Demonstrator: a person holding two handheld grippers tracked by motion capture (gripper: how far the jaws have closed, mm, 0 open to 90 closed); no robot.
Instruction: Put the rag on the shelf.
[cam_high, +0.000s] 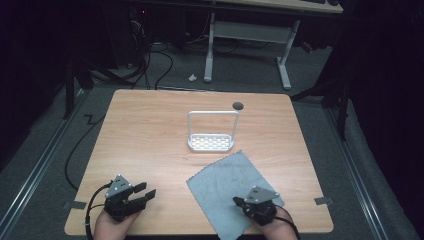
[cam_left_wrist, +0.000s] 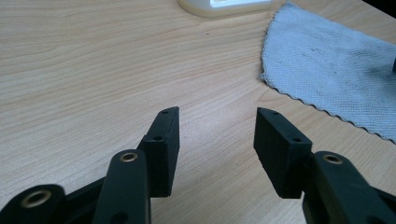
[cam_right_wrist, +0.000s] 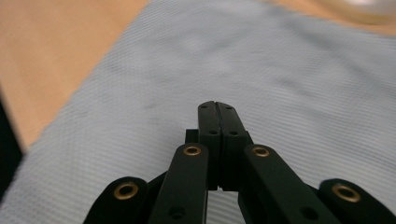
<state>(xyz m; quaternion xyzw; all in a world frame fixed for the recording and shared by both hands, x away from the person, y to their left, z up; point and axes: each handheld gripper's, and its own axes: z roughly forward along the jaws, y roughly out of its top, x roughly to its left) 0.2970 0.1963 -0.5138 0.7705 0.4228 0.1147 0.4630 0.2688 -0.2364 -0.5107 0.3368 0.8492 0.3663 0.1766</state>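
Note:
A grey-blue cloth (cam_high: 230, 186) lies flat on the wooden table (cam_high: 150, 135), near the front right. My right gripper (cam_high: 237, 201) sits over the cloth's near part with its jaws pressed together and nothing between them; in the right gripper view (cam_right_wrist: 217, 106) the cloth (cam_right_wrist: 261, 70) spreads under and ahead of the tips. My left gripper (cam_high: 145, 190) rests at the table's front left with its jaws open over bare wood (cam_left_wrist: 217, 114); the cloth's scalloped edge (cam_left_wrist: 327, 60) lies to its right. A white rack (cam_high: 212, 131) with a tall wire handle stands at the table's middle.
A round dark hole (cam_high: 238, 105) marks the tabletop behind the rack. Table edges drop to grey carpet on all sides. A white desk frame (cam_high: 247, 45) and cables stand on the floor beyond the far edge.

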